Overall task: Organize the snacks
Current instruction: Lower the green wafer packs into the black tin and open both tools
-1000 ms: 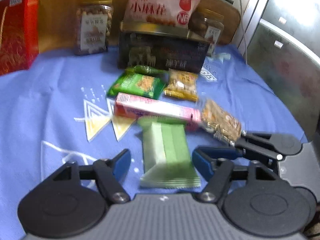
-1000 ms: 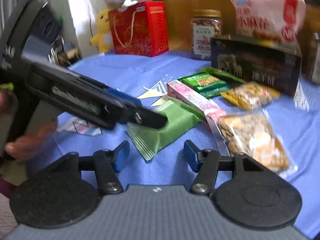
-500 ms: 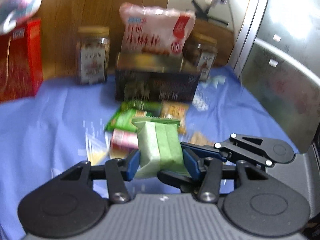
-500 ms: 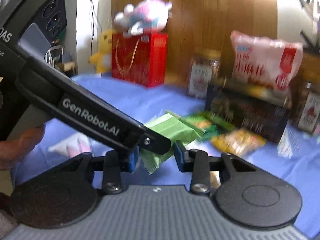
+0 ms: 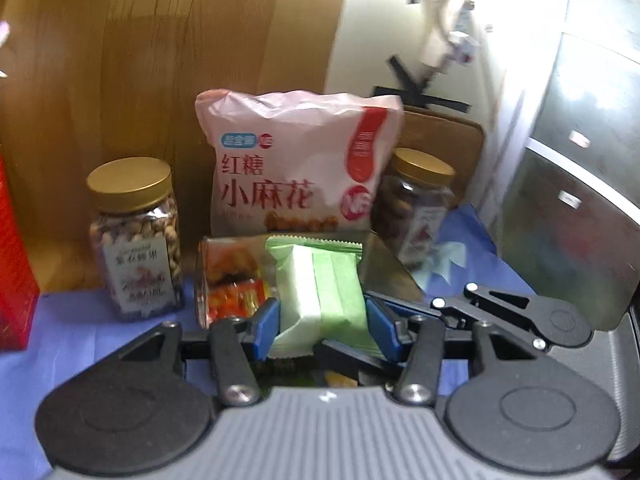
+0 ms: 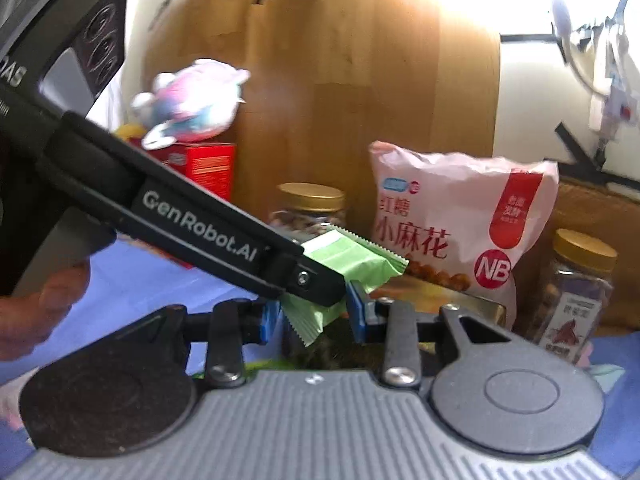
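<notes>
The light green foil snack packet [image 5: 320, 296], which a second ago lay flat on the blue cloth, is now up in the air over the open dark box [image 5: 384, 256]. The left gripper [image 5: 322, 324] pinches it between its blue pads. The right gripper [image 6: 310, 316] brackets the packet's lower end too, though whether its pads press is hard to tell.

From left to right stand a red gift box [image 6: 200, 168], a gold-lidded nut jar [image 5: 134, 240], a pink bag of twists [image 5: 296, 168] and a second jar [image 5: 420, 204], all on the blue tablecloth [image 5: 80, 344] before a wooden board [image 5: 160, 60].
</notes>
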`<state>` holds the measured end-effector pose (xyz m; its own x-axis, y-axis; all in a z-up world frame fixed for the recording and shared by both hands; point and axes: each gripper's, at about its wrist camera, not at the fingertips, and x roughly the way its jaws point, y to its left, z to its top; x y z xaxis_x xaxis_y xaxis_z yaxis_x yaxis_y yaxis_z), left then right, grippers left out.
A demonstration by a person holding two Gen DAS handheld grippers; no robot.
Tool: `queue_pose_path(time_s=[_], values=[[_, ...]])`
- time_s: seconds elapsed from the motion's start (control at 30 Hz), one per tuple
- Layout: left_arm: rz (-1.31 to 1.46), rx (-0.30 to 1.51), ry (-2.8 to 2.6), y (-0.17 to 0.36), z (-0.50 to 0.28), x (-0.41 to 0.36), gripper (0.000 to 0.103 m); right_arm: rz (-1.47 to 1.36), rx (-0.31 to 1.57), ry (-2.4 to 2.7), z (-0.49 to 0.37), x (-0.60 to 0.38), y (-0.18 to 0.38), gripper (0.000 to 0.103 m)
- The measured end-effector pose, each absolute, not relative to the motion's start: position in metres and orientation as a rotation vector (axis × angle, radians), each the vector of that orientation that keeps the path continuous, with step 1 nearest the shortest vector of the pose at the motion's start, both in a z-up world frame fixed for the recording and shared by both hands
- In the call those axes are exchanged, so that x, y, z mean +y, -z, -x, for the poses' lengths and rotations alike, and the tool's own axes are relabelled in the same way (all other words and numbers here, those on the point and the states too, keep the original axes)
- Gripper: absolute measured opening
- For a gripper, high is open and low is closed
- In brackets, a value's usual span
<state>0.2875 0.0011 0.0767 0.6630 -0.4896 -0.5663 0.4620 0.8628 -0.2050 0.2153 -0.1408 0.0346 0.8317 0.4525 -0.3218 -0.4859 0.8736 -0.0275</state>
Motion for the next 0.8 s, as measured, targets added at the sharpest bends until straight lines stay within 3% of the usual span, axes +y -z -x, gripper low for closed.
queue_pose_path(time_s=[0.27, 0.43, 0.53, 0.8], values=[[0.073, 0.775, 0.488, -0.042, -0.363, -0.006, 0.048, 0.026, 0.451, -0.511, -0.293, -0.142, -0.009, 0.039], [0.096, 0.827, 0.448, -0.025, -0.379, -0.007, 0.050, 0.006, 0.492, -0.507, -0.307, -0.141, 0.002, 0.044], [0.096, 0.810, 0.441, -0.027, -0.374, -0.002, 0.060, 0.010, 0.459, -0.494, -0.298, -0.143, -0.002, 0.053], [0.095, 0.669, 0.464, -0.055, -0.306, 0.039, 0.069, -0.091, 0.390, -0.498, -0.232, -0.183, -0.018, 0.053]])
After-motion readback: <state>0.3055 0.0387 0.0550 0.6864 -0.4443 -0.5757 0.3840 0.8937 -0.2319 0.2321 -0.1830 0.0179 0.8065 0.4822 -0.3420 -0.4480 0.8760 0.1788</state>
